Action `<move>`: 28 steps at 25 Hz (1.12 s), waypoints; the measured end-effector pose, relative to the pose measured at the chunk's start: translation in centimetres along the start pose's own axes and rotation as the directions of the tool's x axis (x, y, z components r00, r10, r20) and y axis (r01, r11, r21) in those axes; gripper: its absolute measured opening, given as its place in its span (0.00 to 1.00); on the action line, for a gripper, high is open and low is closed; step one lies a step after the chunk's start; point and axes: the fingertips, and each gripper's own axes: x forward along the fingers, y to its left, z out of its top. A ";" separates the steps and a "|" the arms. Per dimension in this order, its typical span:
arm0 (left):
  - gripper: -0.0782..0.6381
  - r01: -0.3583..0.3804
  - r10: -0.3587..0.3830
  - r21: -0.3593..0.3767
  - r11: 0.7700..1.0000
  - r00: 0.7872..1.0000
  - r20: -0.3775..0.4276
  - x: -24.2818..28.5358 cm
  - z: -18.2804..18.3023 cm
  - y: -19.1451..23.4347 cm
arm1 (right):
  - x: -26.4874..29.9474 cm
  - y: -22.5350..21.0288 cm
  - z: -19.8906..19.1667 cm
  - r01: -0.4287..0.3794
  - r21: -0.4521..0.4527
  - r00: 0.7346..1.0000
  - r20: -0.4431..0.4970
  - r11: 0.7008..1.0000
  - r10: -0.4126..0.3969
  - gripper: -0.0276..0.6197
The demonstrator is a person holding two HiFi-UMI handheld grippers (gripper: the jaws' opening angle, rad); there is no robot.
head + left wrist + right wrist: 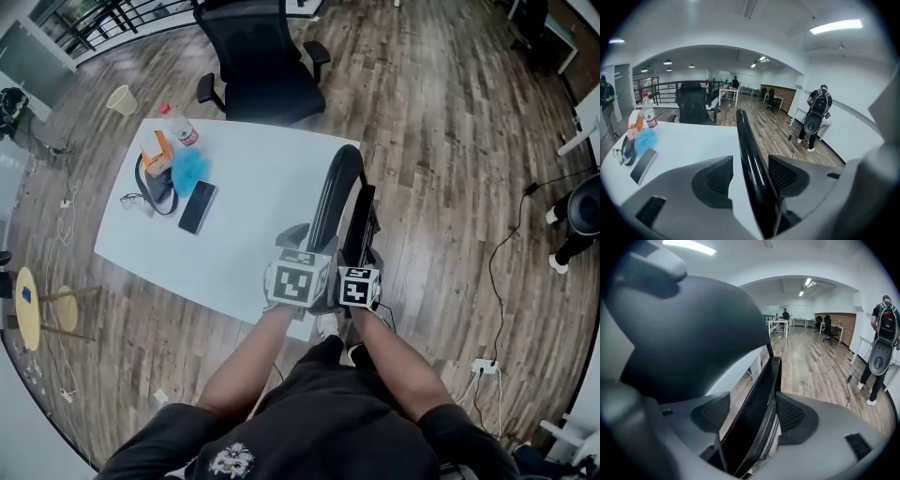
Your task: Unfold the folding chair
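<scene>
The black folding chair (339,199) stands folded flat against the right edge of the white table (262,178). My left gripper (302,246) straddles the chair's curved top rail (746,140). In the left gripper view its jaws (750,171) stand open, with a gap between the left pad and the rail. My right gripper (362,251) sits beside it on the chair's right. In the right gripper view the flat black seat panel (765,390) runs between its open jaws (752,416), and the left pad stands clear of the panel.
The table carries a phone (197,206), a bottle (178,124), a blue object and glasses. A black office chair (258,56) stands behind the table. A cup (120,98) and a power strip (485,366) lie on the wooden floor. A person with a backpack (816,112) stands far right.
</scene>
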 end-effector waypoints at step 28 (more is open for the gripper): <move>0.30 0.075 -0.082 -0.064 0.995 0.990 -0.117 2.4 -2.1 -4.3 | 0.7 -8.9 -5.4 -0.047 0.128 0.996 -0.063 0.991 0.056 0.51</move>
